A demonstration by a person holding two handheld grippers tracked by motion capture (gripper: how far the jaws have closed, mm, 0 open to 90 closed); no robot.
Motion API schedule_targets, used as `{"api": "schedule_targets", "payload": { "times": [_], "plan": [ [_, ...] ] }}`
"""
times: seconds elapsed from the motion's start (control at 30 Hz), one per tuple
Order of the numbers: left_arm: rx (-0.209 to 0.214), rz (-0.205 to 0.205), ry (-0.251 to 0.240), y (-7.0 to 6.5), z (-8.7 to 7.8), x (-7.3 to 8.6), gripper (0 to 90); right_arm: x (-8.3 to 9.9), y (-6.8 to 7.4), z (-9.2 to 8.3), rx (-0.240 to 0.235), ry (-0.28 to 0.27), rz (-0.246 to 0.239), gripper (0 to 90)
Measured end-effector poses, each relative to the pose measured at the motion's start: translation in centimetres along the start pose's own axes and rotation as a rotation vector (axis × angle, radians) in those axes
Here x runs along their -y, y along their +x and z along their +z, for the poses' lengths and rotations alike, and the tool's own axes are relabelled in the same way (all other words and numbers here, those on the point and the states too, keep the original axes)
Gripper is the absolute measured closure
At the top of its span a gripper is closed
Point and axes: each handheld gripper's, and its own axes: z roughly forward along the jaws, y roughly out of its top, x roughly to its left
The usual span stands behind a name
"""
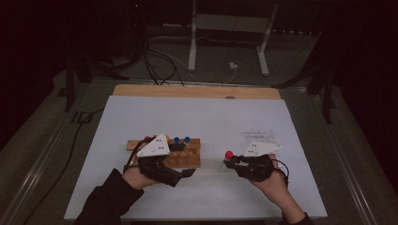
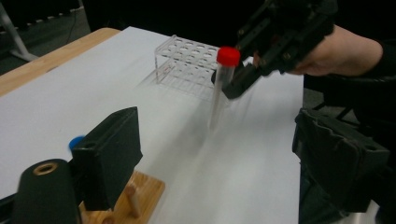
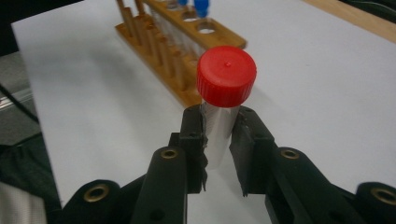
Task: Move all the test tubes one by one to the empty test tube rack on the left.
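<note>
The tube [image 3: 219,130], clear with a red cap [image 3: 226,75], stands upright between the jaws of the right claw [image 3: 218,140], which are closed tight on its body just under the cap, so the cap sits clear above the black pads. In the high view the right claw [image 1: 231,161] holds it above the white table [image 1: 211,117], with the red cap [image 1: 229,154] at the claw's tip, pointing toward the other hand. Seen from the left claw's camera, the tube [image 2: 219,91] hangs free of the table, its lower end blurred, and the clear rack [image 2: 187,63] stands on the table just behind it, apart from the right claw [image 2: 233,81]. The left claw [image 1: 187,172] has its jaws spread wide with nothing between them; the wooden rack [image 1: 185,150] lies just beside and partly under it, holding blue-capped tubes [image 1: 181,139] in its far row. From the right claw, that wooden rack [image 3: 177,51] is ahead and to the left, well apart from the held tube.
</note>
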Motion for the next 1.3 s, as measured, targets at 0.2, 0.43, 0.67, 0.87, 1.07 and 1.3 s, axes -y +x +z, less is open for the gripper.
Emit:
{"api": "schedule_targets", "payload": {
  "times": [0.2,0.43,0.67,0.87,1.07,1.3],
  "plan": [
    [0.028,0.018,0.002,-0.7,1.9,-0.8,21.9,0.0,0.9,0.5,-0.02,0.017,-0.018,75.1],
    [0.042,0.03,0.008,-1.1,3.9,-1.6,27.3,0.0,1.3,0.9,-0.038,0.028,-0.03,75.1],
    [0.034,0.051,0.028,-1.4,5.8,-1.9,41.3,-0.1,1.7,1.2,-0.049,0.035,-0.039,75.1],
    [0.033,0.067,0.03,-1.5,6.8,-2.1,51.5,-0.1,1.8,1.1,-0.056,0.034,-0.043,75.1],
    [0.035,0.085,0.052,-1.6,7.4,-2.2,64.4,-0.2,1.9,0.9,-0.058,0.025,-0.05,75.1],
    [0.039,0.094,0.064,-1.6,7.9,-2.3,71.1,-0.2,1.9,0.8,-0.054,0.027,-0.049,75.1]
  ]
}}
